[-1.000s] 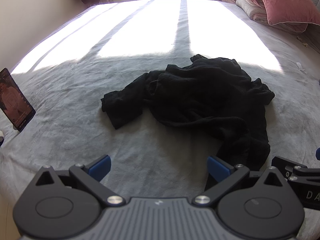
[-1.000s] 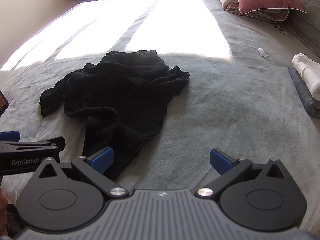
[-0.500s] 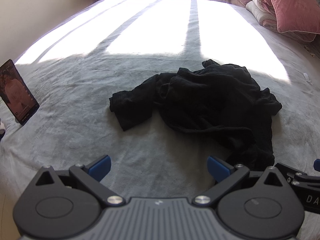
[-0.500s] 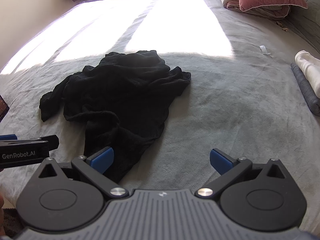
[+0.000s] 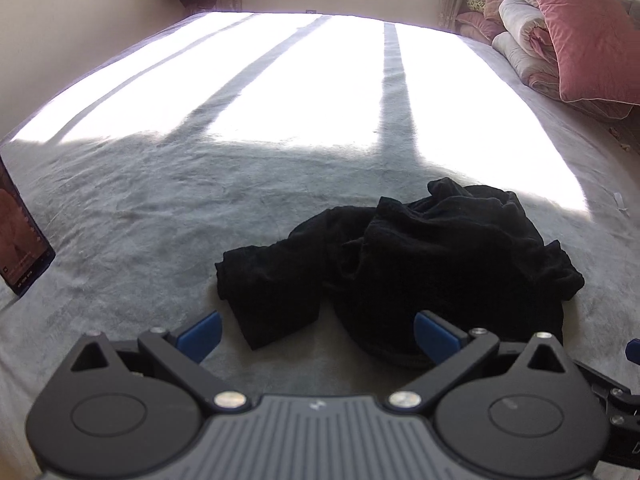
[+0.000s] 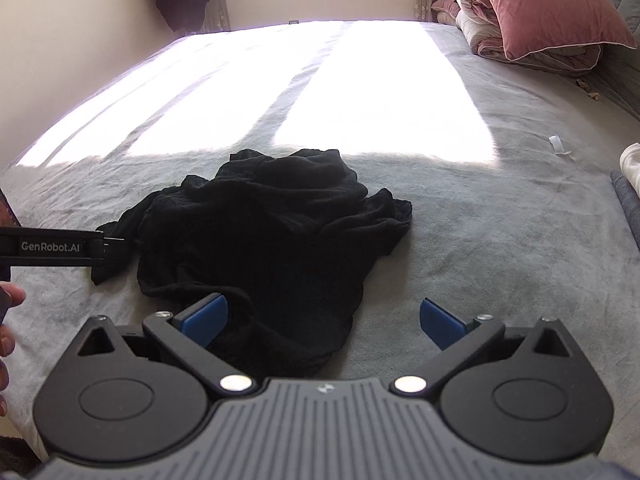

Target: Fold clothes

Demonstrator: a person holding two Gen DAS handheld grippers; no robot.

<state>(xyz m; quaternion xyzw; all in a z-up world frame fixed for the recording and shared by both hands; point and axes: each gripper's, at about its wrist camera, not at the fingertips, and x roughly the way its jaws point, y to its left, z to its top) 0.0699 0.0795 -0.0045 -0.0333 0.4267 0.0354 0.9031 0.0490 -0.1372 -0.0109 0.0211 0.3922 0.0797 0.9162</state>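
Black gripper body, blue pads, silver screws, ribbed grey housing

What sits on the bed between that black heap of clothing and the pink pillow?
Only bare grey blanket, partly sunlit, between the black garment and pink pillow, in the right wrist view.

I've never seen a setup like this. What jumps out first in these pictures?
A crumpled black garment lies in a heap on the grey bed, just short of a broad patch of bright sunlight. In the foreground of each view sits a black gripper with blue-tipped jaws spread wide: the left gripper and the right gripper, both just short of the garment's near edge. A pink pillow is stacked on bedding at the far right corner.
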